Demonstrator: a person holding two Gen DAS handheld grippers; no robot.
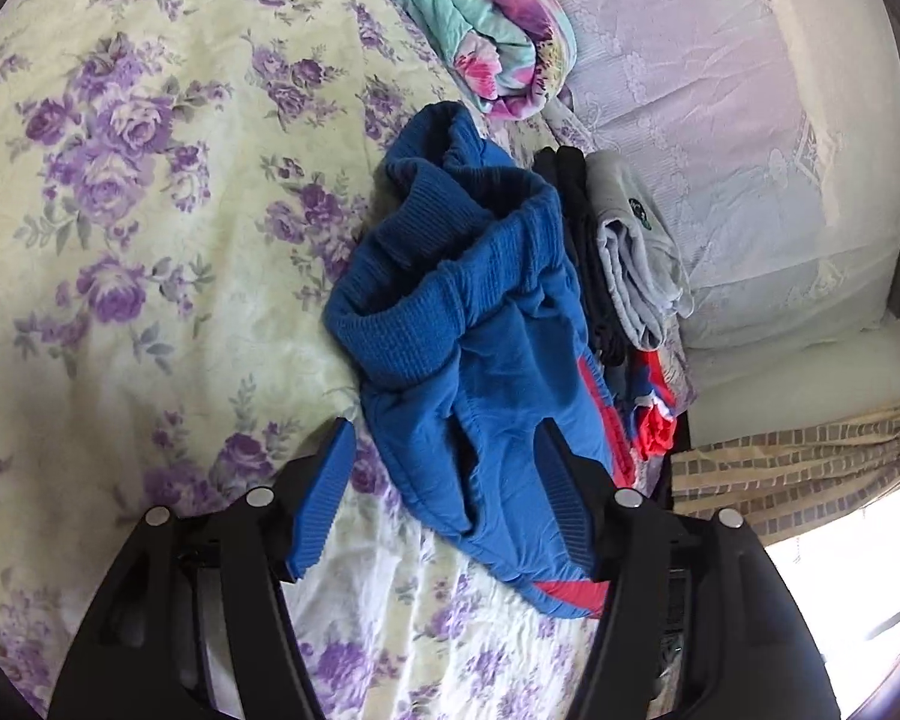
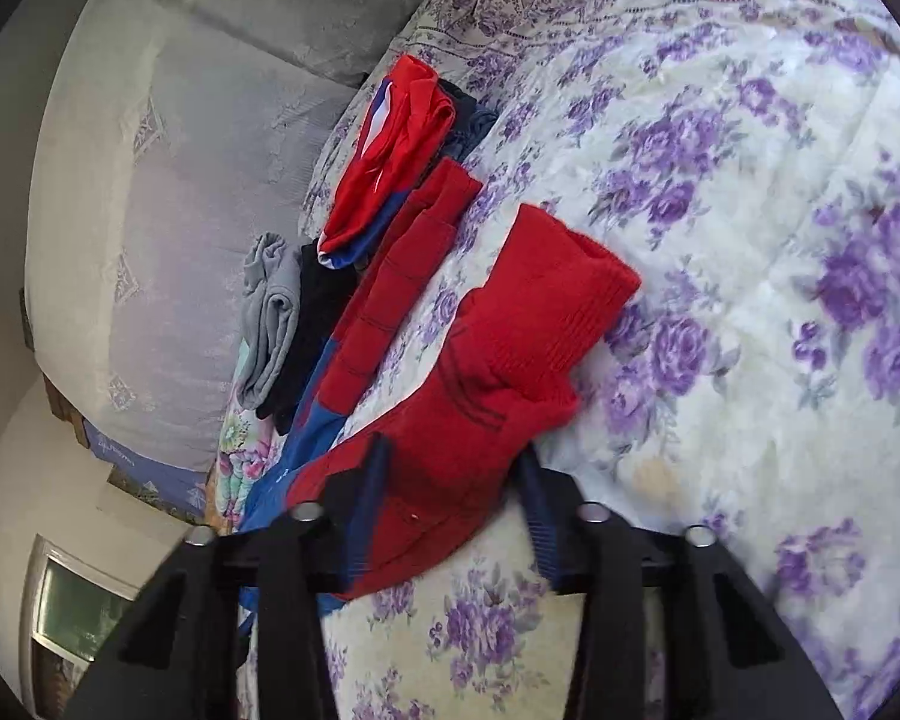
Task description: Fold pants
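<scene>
Blue-and-red knit pants (image 1: 480, 354) lie bunched on the purple-floral bedspread (image 1: 150, 180), beside a folded clothes stack (image 1: 624, 264). Left gripper (image 1: 444, 480) spread, straddling the blue waist end. Right gripper (image 2: 450, 510) spread around the red leg (image 2: 510, 360). Pinch hems evenly, pull flat before folding.

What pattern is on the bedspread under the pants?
Purple roses on the pale cream quilted bedspread; clearest in the right wrist view.

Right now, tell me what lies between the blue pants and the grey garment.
A folded black garment lies between them in the left wrist view, pressed against the blue pants on one side and the grey garment on the other.
</scene>
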